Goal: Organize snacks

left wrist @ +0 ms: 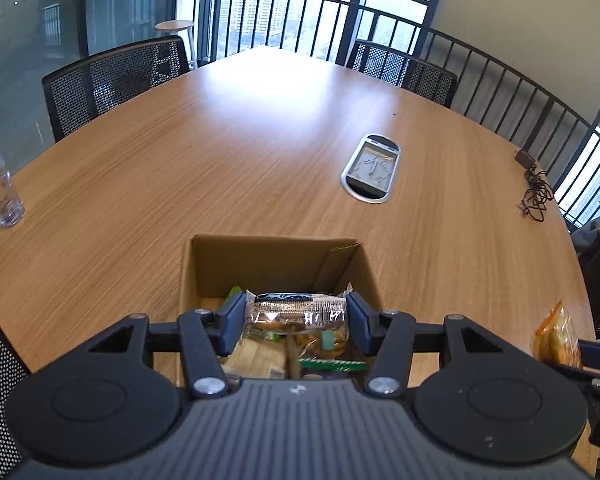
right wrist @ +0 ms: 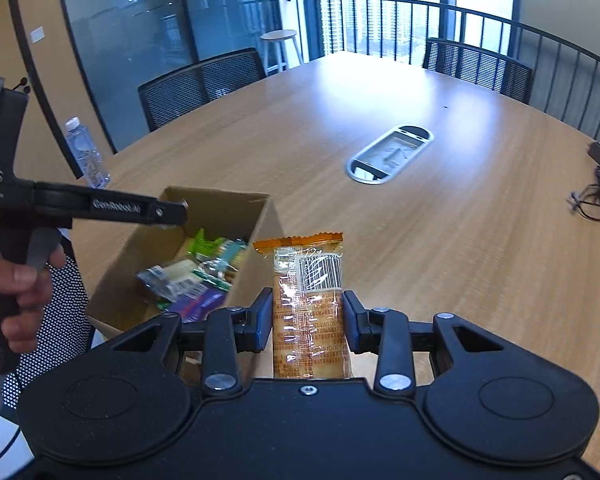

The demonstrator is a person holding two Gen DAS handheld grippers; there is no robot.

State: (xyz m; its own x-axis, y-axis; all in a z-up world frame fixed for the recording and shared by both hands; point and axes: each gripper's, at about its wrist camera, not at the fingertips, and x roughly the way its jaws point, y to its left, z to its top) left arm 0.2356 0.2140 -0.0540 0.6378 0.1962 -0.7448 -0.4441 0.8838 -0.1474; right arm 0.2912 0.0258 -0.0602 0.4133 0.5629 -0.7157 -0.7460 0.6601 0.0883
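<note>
An open cardboard box (left wrist: 268,258) holds several wrapped snacks (left wrist: 320,344). My left gripper (left wrist: 296,320) hangs over the box, shut on a clear-wrapped snack packet (left wrist: 296,310) with a black band, held crosswise between the blue pads. My right gripper (right wrist: 306,316) is shut on an upright biscuit packet (right wrist: 308,280) with an orange top seal, just right of the box (right wrist: 220,204). In the right wrist view, a hand (right wrist: 20,284) holds the left gripper (right wrist: 168,212) above the box's near-left side. The orange packet (left wrist: 556,336) also shows at the right edge of the left wrist view.
A water bottle (left wrist: 0,184) stands at the table's left edge. An oval metal cable hatch (left wrist: 372,168) sits in the wooden tabletop (left wrist: 220,140), with a charger and coiled cable (left wrist: 534,188) at the far right. Black mesh chairs (left wrist: 116,76) surround the table.
</note>
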